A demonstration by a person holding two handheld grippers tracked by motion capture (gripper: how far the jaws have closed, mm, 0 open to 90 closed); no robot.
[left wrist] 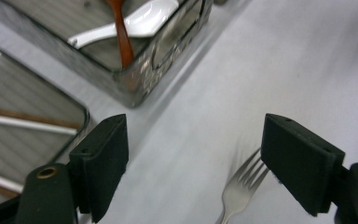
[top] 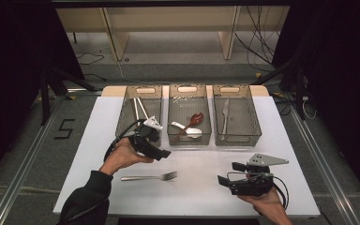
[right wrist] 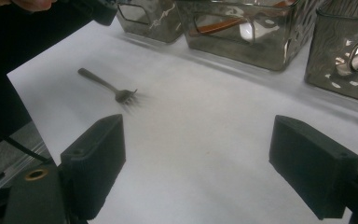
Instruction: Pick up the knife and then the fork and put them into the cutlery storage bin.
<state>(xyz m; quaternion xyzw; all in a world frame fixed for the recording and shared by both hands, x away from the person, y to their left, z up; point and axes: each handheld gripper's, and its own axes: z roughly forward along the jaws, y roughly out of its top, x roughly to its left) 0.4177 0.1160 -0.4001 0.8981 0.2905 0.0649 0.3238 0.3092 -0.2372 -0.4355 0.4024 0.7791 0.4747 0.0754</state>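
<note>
Fork [left wrist: 240, 191] tines between the wide-apart left tool [left wrist: 193, 163] jaws, unheld.

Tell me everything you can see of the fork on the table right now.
The fork looks like plain silver metal, one piece: a slim straight handle widening into a short head with tines. It lies flat on the white table, handle toward the person's left, tines pointing right, in front of the three mesh bins and apart from them. Nothing touches it. The left tongs hang open near it, its tines showing between the jaws; the right tongs are open, farther off.
</note>
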